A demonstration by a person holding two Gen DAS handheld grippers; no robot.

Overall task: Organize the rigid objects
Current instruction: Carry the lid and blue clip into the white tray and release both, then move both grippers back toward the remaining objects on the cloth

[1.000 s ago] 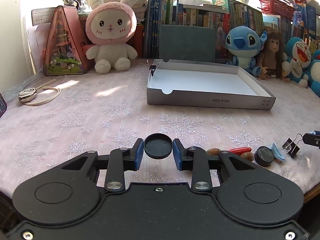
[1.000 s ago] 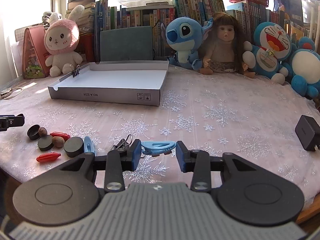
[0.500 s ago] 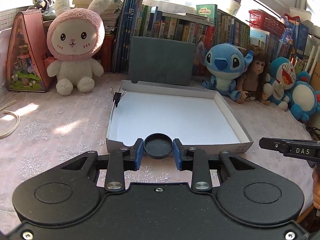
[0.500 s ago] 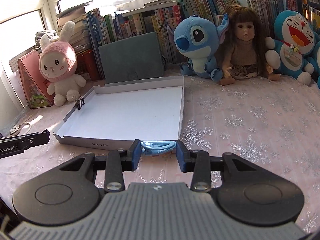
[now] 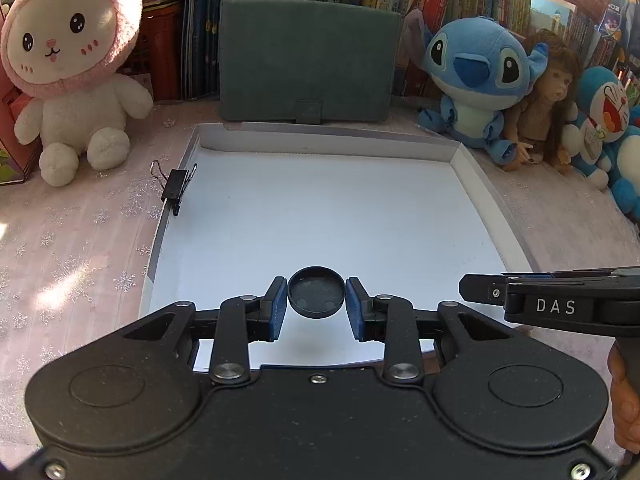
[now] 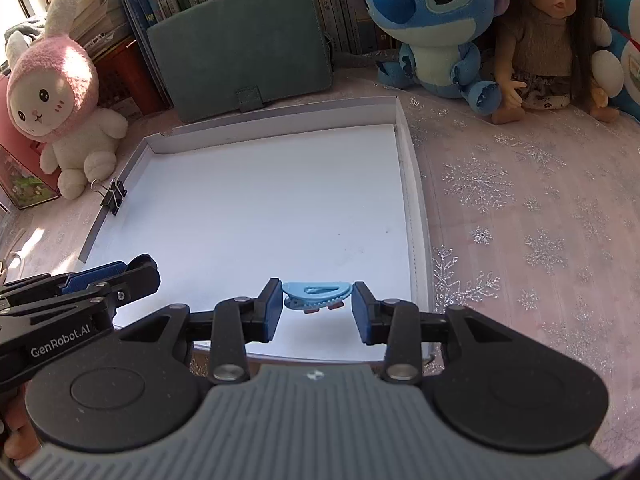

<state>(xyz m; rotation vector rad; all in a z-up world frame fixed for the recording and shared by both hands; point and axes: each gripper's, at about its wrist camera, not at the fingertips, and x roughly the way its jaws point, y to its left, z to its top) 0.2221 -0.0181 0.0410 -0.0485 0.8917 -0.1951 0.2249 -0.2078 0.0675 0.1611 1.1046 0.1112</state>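
Note:
A shallow white cardboard tray (image 5: 472,184) (image 6: 408,184) lies on the pink snowflake tablecloth. My left gripper (image 5: 316,304) hangs over the tray's near left part, its jaws slightly apart around a round black cap (image 5: 316,297), with small gaps showing at both pads. My right gripper (image 6: 318,306) hangs over the tray's near right part, jaws slightly apart around a light blue hair clip (image 6: 318,294), again with gaps at each side. A black binder clip (image 5: 176,188) (image 6: 114,196) is clamped on the tray's left wall. Each gripper shows at the edge of the other's view.
Behind the tray stand a green case (image 5: 308,60), a row of books, a pink rabbit plush (image 5: 68,72), a blue Stitch plush (image 5: 480,76), a doll (image 6: 552,32) and a Doraemon plush (image 5: 608,120). Tablecloth (image 6: 540,220) lies right of the tray.
Both grippers moved forward from the table's front edge to over the tray, carrying the cap and the hair clip. Their jaws have now widened slightly, and gaps show beside both objects.

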